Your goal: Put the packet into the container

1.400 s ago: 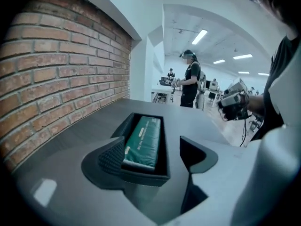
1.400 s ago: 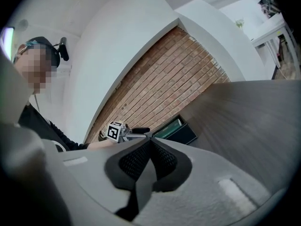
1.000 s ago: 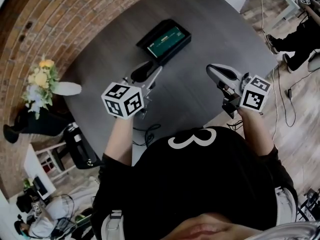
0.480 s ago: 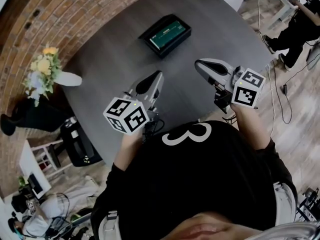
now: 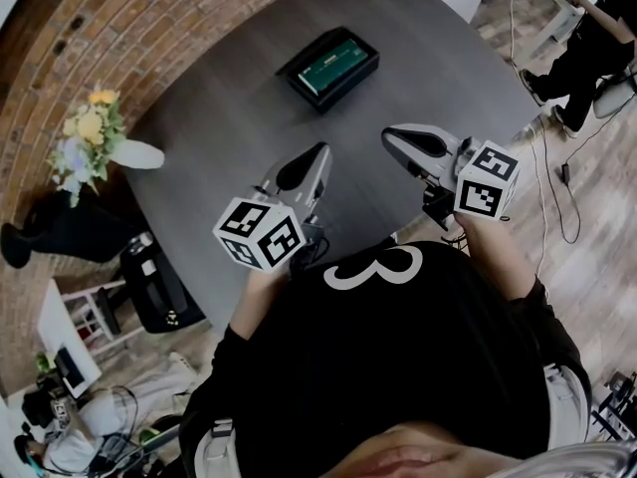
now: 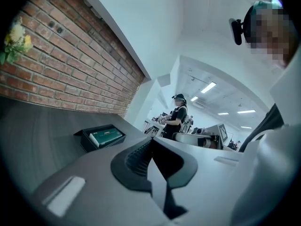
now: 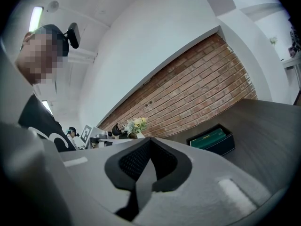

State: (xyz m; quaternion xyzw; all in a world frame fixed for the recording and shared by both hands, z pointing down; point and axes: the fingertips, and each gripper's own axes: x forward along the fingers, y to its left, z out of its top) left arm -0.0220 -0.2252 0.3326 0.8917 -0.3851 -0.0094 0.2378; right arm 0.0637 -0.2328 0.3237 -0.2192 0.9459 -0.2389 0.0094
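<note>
A green packet (image 5: 333, 60) lies inside the black open container (image 5: 299, 73) at the far side of the dark round table (image 5: 229, 118). The left gripper view shows the packet (image 6: 106, 136) in the container (image 6: 84, 140), and so does the right gripper view: packet (image 7: 209, 138), container (image 7: 225, 148). My left gripper (image 5: 317, 153) is shut with nothing in it, held near my body well short of the container. My right gripper (image 5: 394, 138) is shut and empty too, beside the left one over the table's near edge.
A white vase of yellow and white flowers (image 5: 92, 147) stands at the table's left edge by the brick wall (image 5: 109, 28). A seated person (image 5: 587, 38) and cables are on the wooden floor at the right. Another person (image 6: 178, 121) stands far off.
Both grippers have drawn back from the container toward my body. The left gripper's jaws have closed with nothing in them. The packet stays in the container.
</note>
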